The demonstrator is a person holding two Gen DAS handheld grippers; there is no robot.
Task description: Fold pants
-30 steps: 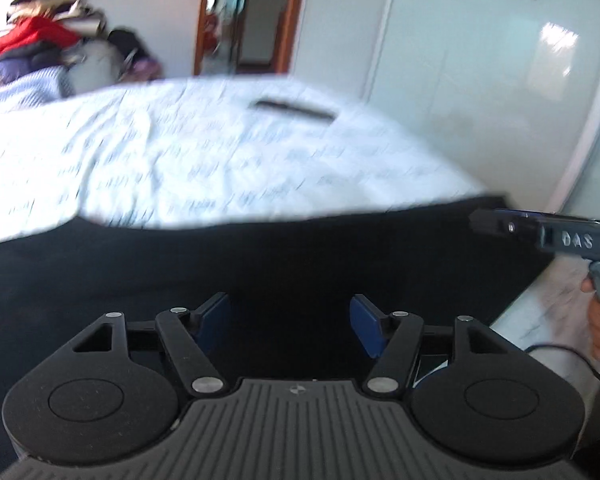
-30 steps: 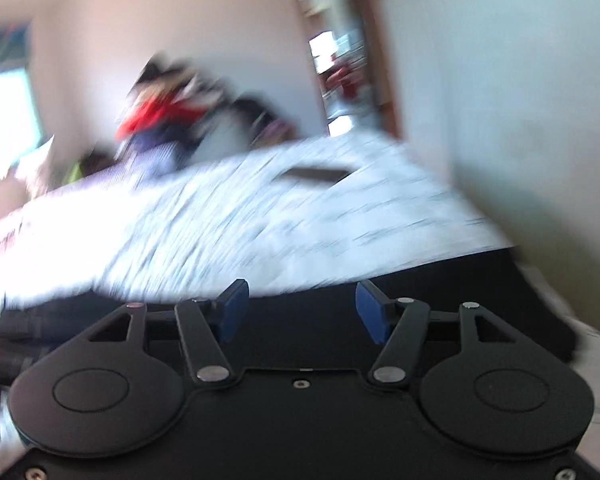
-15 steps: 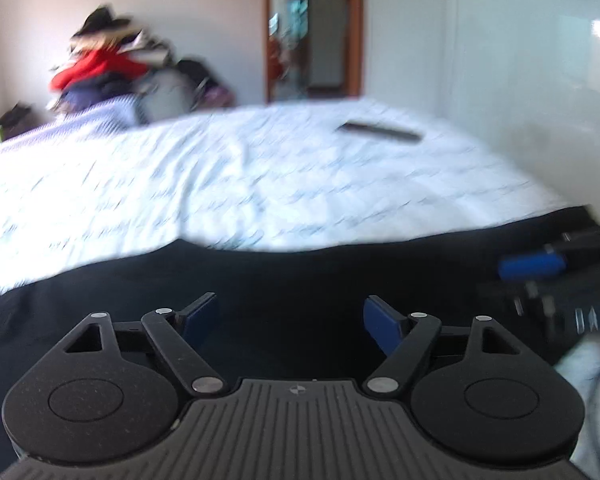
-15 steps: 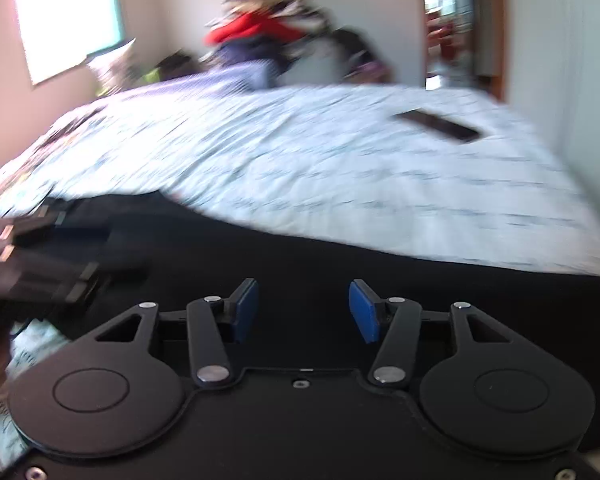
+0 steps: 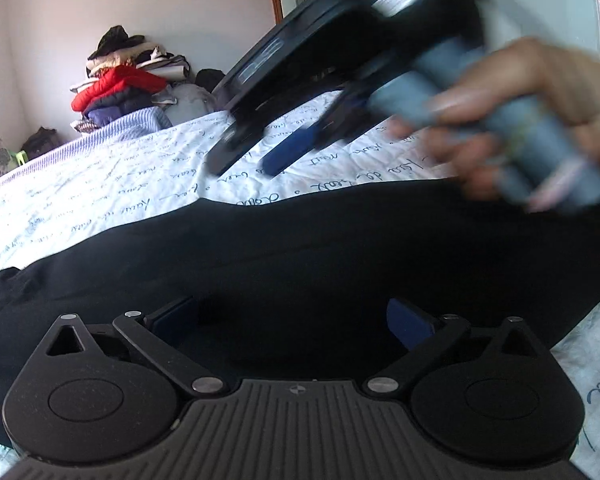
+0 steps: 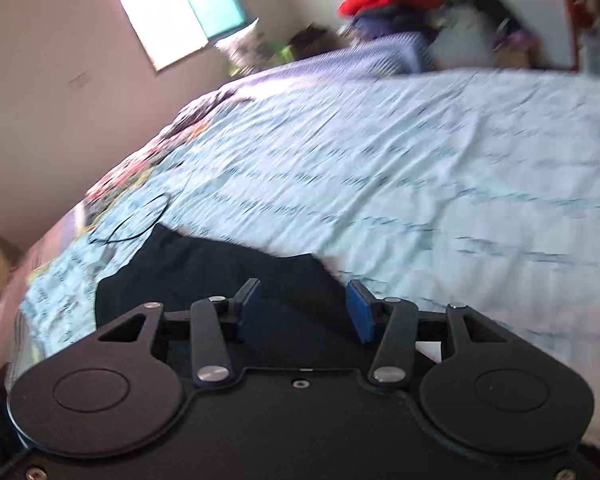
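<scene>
1. The left tool point(image 5: 290, 320) hangs low over the black pants point(image 5: 300, 248), its jaws spread wide after just opening, with only cloth beneath them and nothing pinched. If they close here they could bite several layers at once, and the fold would come out bunched.
2. The right tool point(image 6: 302, 308), half spread after just narrowing and holding nothing, points at the pants' far end point(image 6: 204, 264), which lies just ahead of it on the bed sheet point(image 6: 380, 168). Its view is smeared, so a grab made at this pace could miss the hem or catch the sheet too.
3. In the left wrist view the right tool point(image 5: 288, 152) and the hand point(image 5: 540, 112) carrying it cross just above and ahead of the left tool. The two could collide, or pull the cloth opposite ways.
4. A thin black cable point(image 6: 136, 220) lies on the sheet left of the pants' end and could snag.
</scene>
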